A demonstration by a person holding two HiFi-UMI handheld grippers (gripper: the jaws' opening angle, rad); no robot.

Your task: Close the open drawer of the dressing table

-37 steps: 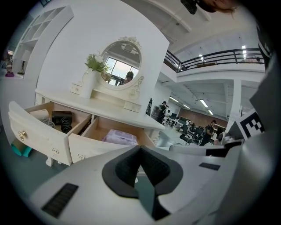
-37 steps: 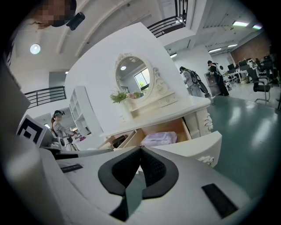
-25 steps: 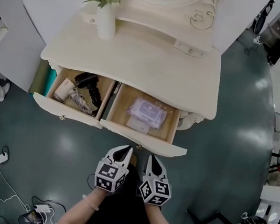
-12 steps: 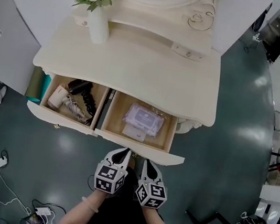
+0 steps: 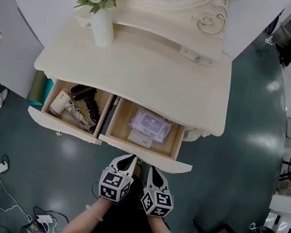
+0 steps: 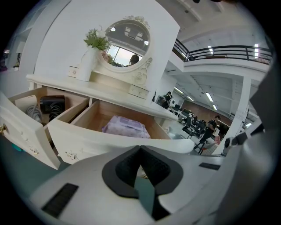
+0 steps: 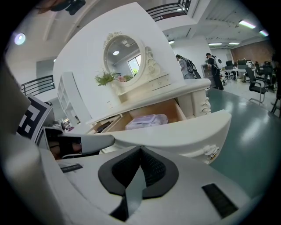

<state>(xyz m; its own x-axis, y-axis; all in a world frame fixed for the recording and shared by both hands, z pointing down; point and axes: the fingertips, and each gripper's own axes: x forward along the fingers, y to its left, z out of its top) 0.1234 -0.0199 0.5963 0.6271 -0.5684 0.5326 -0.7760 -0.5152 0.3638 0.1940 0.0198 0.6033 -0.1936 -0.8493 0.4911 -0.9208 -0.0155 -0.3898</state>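
While the dressing table's (image 5: 142,68) right-hand drawer (image 5: 145,153) stands open below the tabletop, a purple wipes pack (image 5: 152,123) inside, the left claw (image 5: 128,159) and right claw (image 5: 155,170) sit clenched, empty, just beside its front panel. The neighbouring drawer (image 5: 62,125), holding a hair dryer (image 5: 61,102), gapes too.

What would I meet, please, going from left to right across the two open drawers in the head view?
White hair dryer → black corded appliance → purple packet.
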